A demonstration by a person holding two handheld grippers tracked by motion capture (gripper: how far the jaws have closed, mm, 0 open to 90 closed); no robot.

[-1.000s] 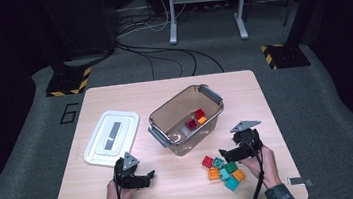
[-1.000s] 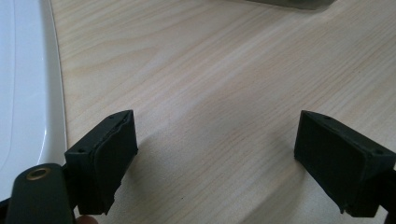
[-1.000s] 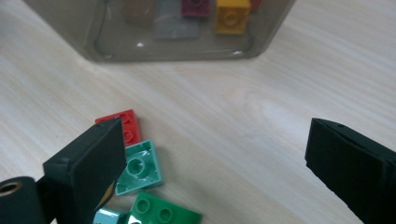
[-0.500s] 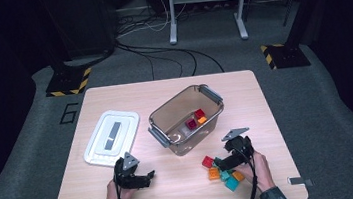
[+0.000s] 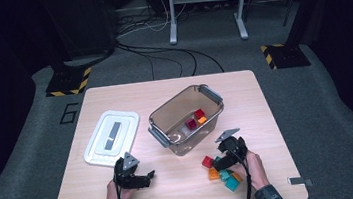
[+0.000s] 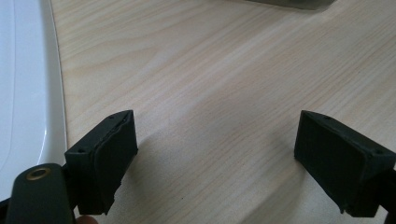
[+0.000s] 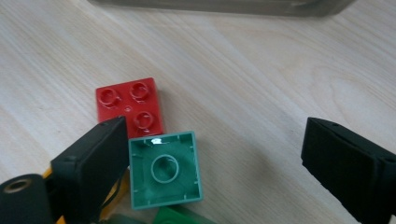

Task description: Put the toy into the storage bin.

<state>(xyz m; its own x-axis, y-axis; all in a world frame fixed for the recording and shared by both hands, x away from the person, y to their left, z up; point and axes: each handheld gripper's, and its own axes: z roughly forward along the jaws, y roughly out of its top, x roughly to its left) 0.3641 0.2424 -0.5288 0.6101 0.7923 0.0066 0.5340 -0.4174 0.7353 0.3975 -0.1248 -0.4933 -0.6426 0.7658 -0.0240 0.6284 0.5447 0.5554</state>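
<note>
Green brick [image 7: 165,170], hollow side up beside the red brick [image 7: 130,103], lies between the right gripper's [image 7: 212,163] spread, just-narrowing jaws, lower than 1 second earlier, while the left gripper [image 6: 215,158] gapes empty.

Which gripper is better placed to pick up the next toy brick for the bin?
Right. The right gripper hangs open over the loose bricks, with the green brick beside one jaw. The left gripper is open over bare table, far from the bricks.
</note>
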